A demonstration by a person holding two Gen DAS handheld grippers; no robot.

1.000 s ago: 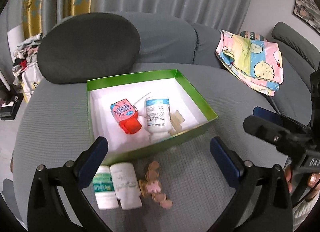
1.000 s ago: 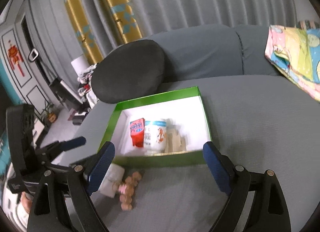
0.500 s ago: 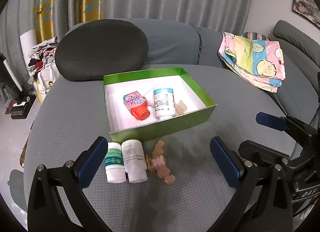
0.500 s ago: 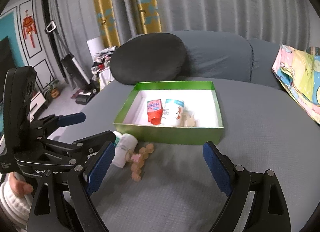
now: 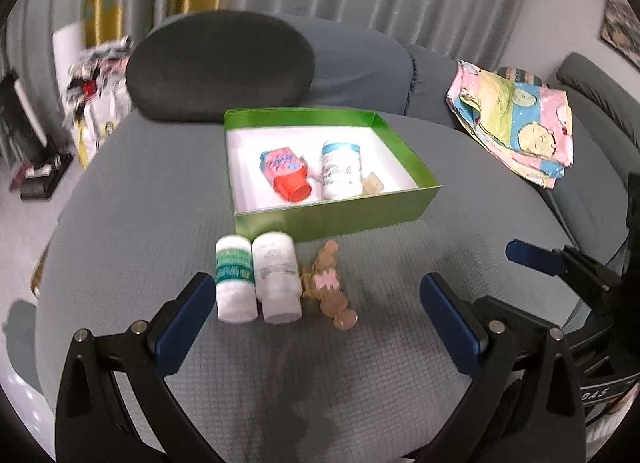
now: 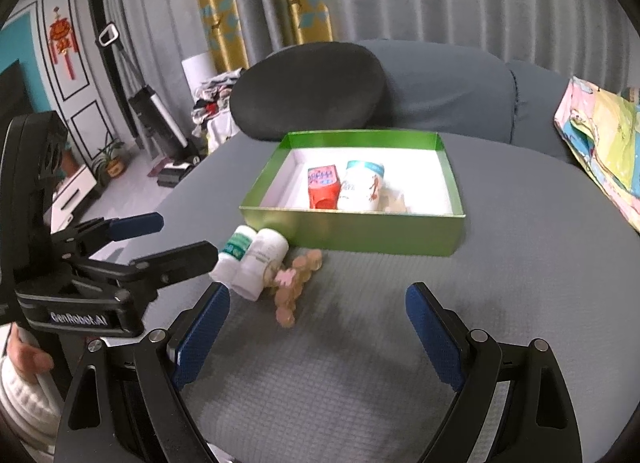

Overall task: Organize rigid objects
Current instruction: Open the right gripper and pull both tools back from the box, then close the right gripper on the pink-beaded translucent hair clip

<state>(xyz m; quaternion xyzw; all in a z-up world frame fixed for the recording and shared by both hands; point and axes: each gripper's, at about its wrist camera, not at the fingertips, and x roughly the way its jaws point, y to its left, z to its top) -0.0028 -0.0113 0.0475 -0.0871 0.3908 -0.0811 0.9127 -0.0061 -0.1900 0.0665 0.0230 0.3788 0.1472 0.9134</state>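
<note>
In the left wrist view, the left gripper (image 5: pixel 316 315) gapes empty; two white bottles (image 5: pixel 258 277) lie side by side at centre-left just ahead, long axes toward the green box (image 5: pixel 340 219) behind. Right gripper (image 6: pixel 316 331), also released, sits farther, so left is nearer

Bare grey cushion (image 5: pixel 400 343) is lying open ahead of the left gripper (image 5: pixel 320 315) and the right gripper (image 6: pixel 316 327), both with fingers spread wide — nothing is blocking that stretch. Further in, two white bottles (image 5: pixel 256 277) are lying side by side, touching, with a brown bead string (image 5: pixel 328 287) crowding just beside them. The green box (image 5: pixel 336 219) wall is standing right behind, closing off the far side — its right end is sitting free
</note>
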